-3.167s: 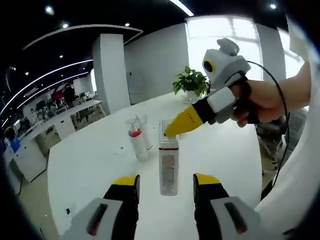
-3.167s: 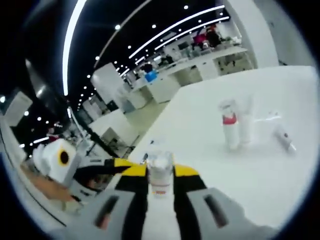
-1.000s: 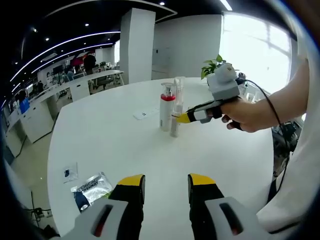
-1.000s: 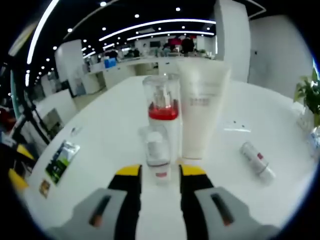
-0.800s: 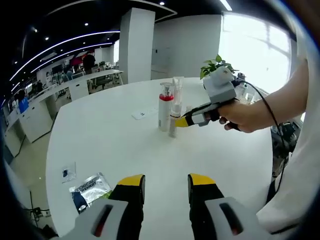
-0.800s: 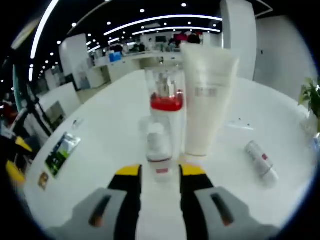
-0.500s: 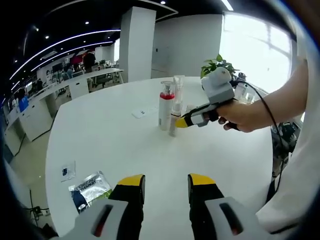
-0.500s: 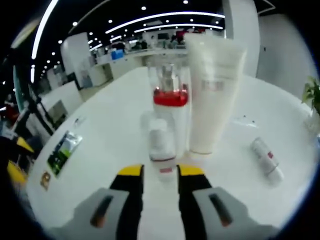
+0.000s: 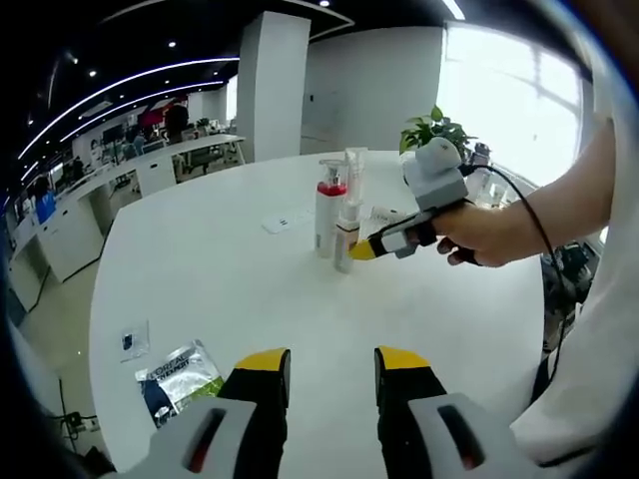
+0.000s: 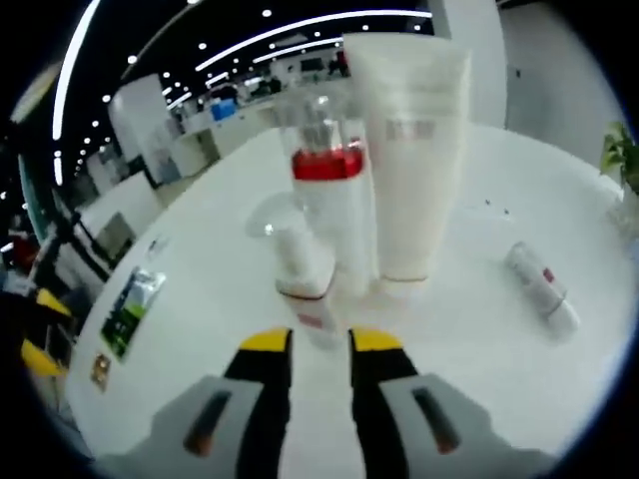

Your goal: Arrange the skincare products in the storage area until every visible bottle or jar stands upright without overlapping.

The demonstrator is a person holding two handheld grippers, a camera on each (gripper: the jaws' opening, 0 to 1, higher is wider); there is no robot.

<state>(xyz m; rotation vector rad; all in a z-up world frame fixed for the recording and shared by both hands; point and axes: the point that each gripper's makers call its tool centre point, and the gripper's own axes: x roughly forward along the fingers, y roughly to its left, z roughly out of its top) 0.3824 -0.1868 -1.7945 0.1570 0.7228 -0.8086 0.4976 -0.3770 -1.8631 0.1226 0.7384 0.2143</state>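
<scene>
A foil packet [image 9: 178, 368] lies near the white table's [image 9: 230, 289] left edge; a potted plant [image 9: 431, 131] stands far right.

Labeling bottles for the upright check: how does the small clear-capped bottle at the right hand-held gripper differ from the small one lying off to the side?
The small clear-capped bottle stands but leans to one side; the lying bottle is flat on the table. The first sits just ahead of the right hand-held gripper, close to the red-collared pump bottle; the lying one is apart from the group. Both are small, whitish, with a red mark.
</scene>
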